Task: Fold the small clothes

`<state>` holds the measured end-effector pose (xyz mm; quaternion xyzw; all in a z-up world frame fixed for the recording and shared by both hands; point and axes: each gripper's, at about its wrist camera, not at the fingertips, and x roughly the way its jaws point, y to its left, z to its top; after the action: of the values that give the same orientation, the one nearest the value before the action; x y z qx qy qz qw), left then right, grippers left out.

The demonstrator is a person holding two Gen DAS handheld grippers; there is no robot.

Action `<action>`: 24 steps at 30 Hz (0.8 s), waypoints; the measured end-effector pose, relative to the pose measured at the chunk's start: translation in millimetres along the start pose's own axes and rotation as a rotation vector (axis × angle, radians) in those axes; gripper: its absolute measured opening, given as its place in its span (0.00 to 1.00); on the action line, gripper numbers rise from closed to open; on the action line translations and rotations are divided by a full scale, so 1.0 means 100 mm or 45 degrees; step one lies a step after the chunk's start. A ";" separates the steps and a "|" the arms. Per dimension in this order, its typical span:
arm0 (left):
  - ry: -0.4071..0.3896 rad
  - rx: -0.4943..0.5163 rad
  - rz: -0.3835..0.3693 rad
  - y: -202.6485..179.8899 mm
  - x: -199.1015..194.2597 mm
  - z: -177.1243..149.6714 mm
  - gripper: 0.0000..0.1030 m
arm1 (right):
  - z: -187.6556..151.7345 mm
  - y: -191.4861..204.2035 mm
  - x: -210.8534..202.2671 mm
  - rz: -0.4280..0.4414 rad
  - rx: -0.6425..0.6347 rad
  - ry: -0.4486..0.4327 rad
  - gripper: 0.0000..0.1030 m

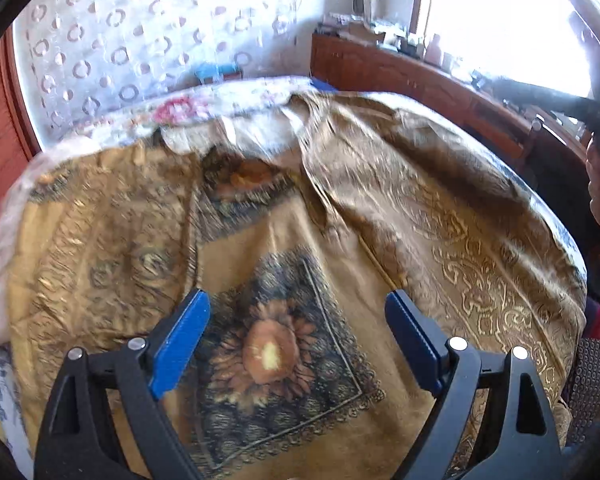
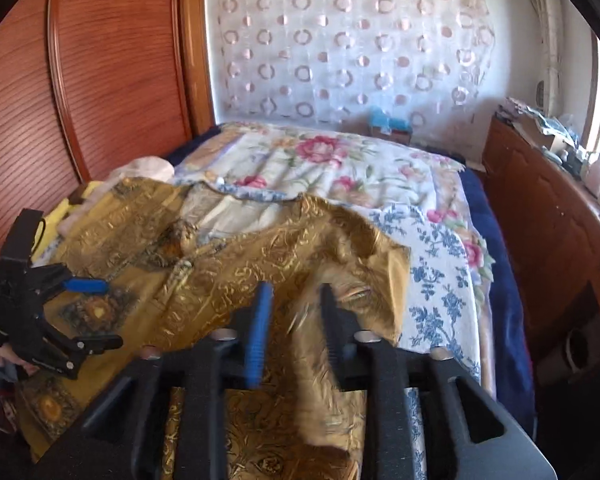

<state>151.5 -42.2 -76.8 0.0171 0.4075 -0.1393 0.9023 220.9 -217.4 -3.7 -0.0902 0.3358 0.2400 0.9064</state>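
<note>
The golden garment (image 2: 228, 264) with sunflower squares lies spread and rumpled on the bed (image 2: 440, 248), over a floral sheet; a fold of it runs between the right gripper's (image 2: 296, 300) partly parted jaws, grip unclear; the left gripper (image 1: 298, 312) hovers above a sunflower square, jaws wide, holding nothing.

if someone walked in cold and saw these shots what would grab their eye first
The shiny gold brocade garment with dark sunflower panels would hit first, sprawled across the near half of the bed. Behind it lies the white quilt with pink and blue flowers, under a sheer white curtain dotted with pink rings. The left tongs hang wide open over a sunflower panel, while a strip of the gold cloth runs between the right tongs.
</note>
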 end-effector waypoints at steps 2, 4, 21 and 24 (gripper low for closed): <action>-0.049 -0.006 0.026 0.03 -0.10 0.03 0.87 | -0.01 -0.09 -0.06 -0.017 0.012 -0.019 0.37; -0.090 -0.013 0.036 0.07 -0.19 0.07 0.87 | -0.03 -0.18 -0.08 -0.034 0.026 -0.013 0.37; -0.166 -0.014 0.195 0.69 -0.58 0.33 0.87 | -0.37 -0.74 0.76 -0.137 0.115 0.235 0.37; -0.154 -0.058 0.197 0.93 -0.56 0.34 0.87 | -0.31 -0.80 0.90 -0.139 0.123 0.246 0.37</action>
<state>165.7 55.6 -20.8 0.0196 0.3529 -0.0607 0.9335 302.4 -263.7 -85.8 -0.0874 0.4275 0.1642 0.8847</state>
